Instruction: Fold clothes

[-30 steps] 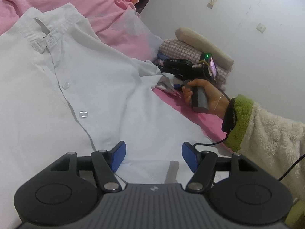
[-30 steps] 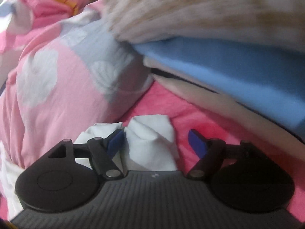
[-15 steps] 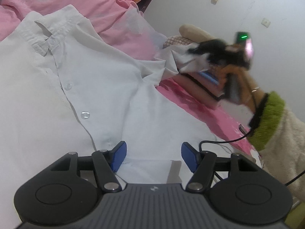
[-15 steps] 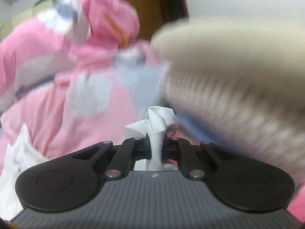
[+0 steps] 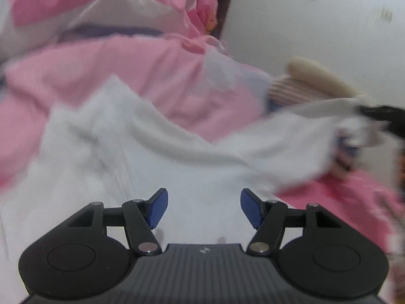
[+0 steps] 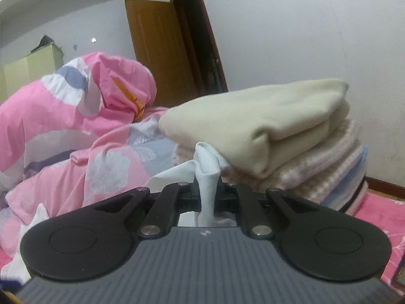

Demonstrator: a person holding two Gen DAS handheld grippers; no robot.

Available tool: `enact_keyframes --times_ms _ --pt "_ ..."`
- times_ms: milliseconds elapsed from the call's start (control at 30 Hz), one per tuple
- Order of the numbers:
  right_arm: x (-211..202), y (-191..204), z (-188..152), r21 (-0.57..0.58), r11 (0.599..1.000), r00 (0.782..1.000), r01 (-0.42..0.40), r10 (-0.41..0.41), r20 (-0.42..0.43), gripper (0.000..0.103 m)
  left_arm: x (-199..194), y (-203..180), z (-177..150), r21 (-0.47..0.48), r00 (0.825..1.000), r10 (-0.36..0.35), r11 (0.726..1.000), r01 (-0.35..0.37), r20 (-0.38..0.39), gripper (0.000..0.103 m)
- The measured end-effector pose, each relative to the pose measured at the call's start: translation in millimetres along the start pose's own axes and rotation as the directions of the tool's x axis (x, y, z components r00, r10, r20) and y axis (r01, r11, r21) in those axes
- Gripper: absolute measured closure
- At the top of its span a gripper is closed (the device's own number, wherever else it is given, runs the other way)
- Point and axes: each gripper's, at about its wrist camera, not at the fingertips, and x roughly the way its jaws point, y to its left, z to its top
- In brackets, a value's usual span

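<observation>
Pink bed (image 5: 157, 81): right tongs (image 6: 208, 192) pinch white shirt's (image 5: 177, 167) bunched sleeve (image 6: 206, 167); left tongs (image 5: 203, 209) gape.

- A white shirt (image 5: 182, 167) lies spread over the bed, its body mostly flat, blurred in the left wrist view.
- One sleeve (image 5: 303, 136) is lifted off the bed and drawn out to the right.
- The sleeve's end (image 6: 206, 174) is bunched into a narrow twisted fold, pinched in the right gripper (image 6: 208, 192).

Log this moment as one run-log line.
right gripper: shut on white cotton shirt sleeve, lifted | left gripper: open, empty, above shirt | fold: not done
</observation>
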Motion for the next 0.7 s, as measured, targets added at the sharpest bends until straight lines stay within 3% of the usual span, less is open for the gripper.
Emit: enact_keyframes --times_ms 133,300,533,700 --pt "-5 -6 3 -0.011 1.0 1.0 0.0 0.0 0.002 0.098 65 -1 26 0.031 0.994 0.112 0.993 -0.112 -0.009 0.042" --pt "-11 -11 4 -0.02 1.0 1.0 -0.008 0.008 0.004 0.098 115 -3 40 0.038 0.984 0.178 0.983 -0.177 -0.025 0.042" --pt "-14 -14 1 -0.041 0.999 1.0 -0.013 0.014 0.006 0.098 144 -17 45 0.095 0.965 0.261 0.961 -0.261 0.011 0.04" --pt "-19 -16 0 -0.045 0.999 1.0 -0.018 0.019 0.017 0.098 135 -26 44 0.137 0.964 0.258 0.955 -0.263 0.057 0.039"
